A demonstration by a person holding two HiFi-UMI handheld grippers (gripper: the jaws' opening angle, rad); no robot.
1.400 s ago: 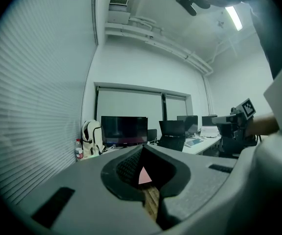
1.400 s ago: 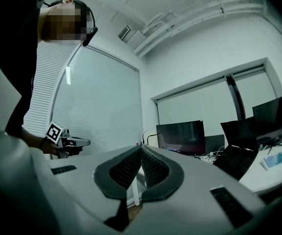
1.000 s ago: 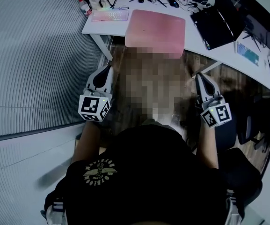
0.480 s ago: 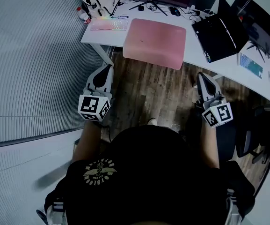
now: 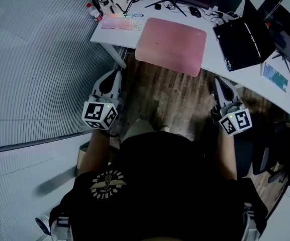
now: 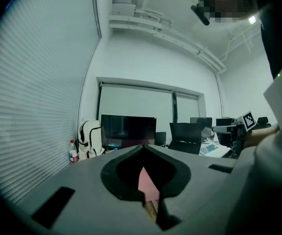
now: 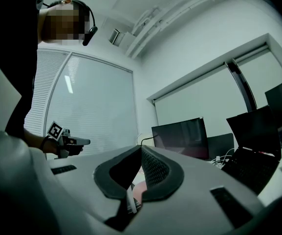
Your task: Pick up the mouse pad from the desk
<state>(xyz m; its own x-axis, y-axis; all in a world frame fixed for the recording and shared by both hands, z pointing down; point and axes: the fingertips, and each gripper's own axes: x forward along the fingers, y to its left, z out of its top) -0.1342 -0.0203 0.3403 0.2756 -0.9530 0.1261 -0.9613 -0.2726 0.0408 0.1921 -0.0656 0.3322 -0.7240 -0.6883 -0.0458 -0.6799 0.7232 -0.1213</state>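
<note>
1. Walking toward the desk point(image 5: 211, 59), the person holds the left gripper point(image 5: 116, 74) and right gripper point(image 5: 217, 80) out level ahead; both are slightly nearer to it than a moment ago.
2. Both pairs of jaws are pressed together, with nothing between them.
3. The pink mouse pad point(image 5: 171, 45) lies flat at the desk's near edge, well apart from both grippers, so the pickup seems not yet begun.

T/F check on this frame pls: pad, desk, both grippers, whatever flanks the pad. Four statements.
1. The pink mouse pad lies on the white desk. True.
2. The left gripper holds the pad. False: it is shut on nothing, short of the desk.
3. The right gripper has its jaws together. True.
4. The laptop is left of the pad. False: the black laptop is right of it; a lit keyboard is on the left.
</note>
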